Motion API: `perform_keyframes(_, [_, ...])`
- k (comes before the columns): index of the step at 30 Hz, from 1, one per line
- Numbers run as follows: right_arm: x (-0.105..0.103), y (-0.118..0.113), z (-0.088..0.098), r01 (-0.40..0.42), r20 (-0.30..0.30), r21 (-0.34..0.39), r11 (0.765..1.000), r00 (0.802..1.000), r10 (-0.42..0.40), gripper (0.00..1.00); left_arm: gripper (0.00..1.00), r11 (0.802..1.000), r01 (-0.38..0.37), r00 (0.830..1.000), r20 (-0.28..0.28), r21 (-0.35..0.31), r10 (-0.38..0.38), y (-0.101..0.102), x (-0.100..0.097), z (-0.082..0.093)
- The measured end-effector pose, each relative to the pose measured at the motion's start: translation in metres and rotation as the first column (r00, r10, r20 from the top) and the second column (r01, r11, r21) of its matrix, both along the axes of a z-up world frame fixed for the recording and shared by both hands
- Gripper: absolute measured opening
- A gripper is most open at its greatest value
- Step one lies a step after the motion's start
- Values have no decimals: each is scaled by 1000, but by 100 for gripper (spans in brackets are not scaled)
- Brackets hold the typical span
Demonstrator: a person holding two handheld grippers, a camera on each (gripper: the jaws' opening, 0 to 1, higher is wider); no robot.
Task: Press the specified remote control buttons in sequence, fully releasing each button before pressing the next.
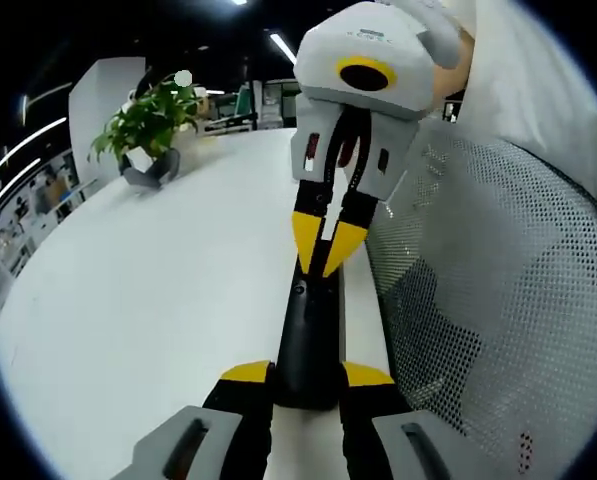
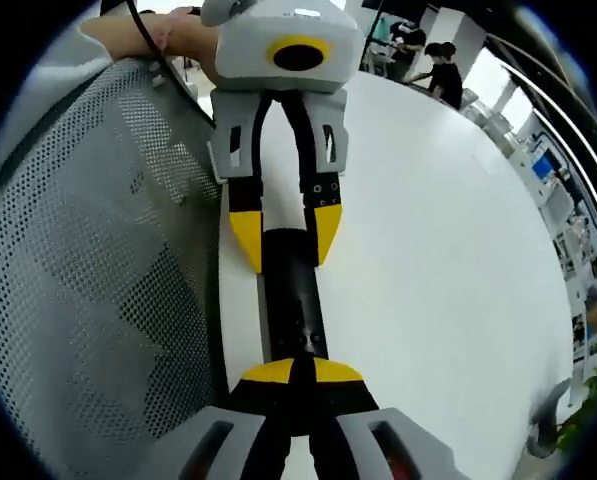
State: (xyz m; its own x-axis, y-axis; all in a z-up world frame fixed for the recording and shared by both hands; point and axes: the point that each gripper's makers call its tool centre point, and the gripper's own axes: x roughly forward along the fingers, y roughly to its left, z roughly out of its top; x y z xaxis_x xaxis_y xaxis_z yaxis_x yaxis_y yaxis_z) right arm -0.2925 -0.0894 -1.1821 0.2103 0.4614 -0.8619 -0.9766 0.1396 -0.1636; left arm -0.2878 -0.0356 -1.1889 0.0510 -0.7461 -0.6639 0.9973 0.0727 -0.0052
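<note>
A long black remote control (image 1: pixel 306 330) lies along the near edge of the white table (image 1: pixel 158 290). In the left gripper view my left gripper (image 1: pixel 308 375) is shut on the remote's near end, one yellow tip on each side. My right gripper (image 1: pixel 325 245) comes in from above with its yellow tips shut together, resting on the remote's top face towards its far end. In the right gripper view the right gripper (image 2: pixel 296 372) is shut, tips down on the remote control (image 2: pixel 292 290), while the left gripper (image 2: pixel 286 235) clasps the remote's other end.
A grey mesh chair back (image 1: pixel 498 300) stands right beside the remote, also visible as the chair back (image 2: pixel 88 250). A potted plant (image 1: pixel 148 125) sits far back on the table. A person's hand (image 2: pixel 168 35) holds the left gripper. People (image 2: pixel 438 60) stand in the background.
</note>
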Motion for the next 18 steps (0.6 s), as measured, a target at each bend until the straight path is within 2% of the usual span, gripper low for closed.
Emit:
perform_keyframes(3, [-7, 7, 4, 45, -58, 76, 996, 997, -41, 0, 24, 1000, 8, 1000, -1, -4, -8, -2, -2, 1])
perform_keyframes(7, [1, 7, 8, 23, -31, 47, 999, 999, -22, 0, 24, 1000, 9, 1000, -1, -4, -9, -1, -2, 1])
perform_keyframes(12, [5, 1, -2, 20, -88, 0, 1000, 996, -20, 0, 24, 1000, 9, 1000, -1, -3, -9, -1, -2, 1])
perform_keyframes(13, [7, -1, -4, 6, -75, -24, 1000, 997, -8, 0, 24, 1000, 9, 1000, -1, -3, -9, -1, -2, 1])
perform_keyframes(14, [6, 3, -1, -5, -75, -4, 1000, 997, 5, 0, 24, 1000, 10, 1000, -1, -3, -10, -1, -2, 1])
perform_keyframes(18, [5, 3, -2, -42, -89, -49, 998, 995, 38, 0, 24, 1000, 10, 1000, -2, -2, -10, -1, -1, 1])
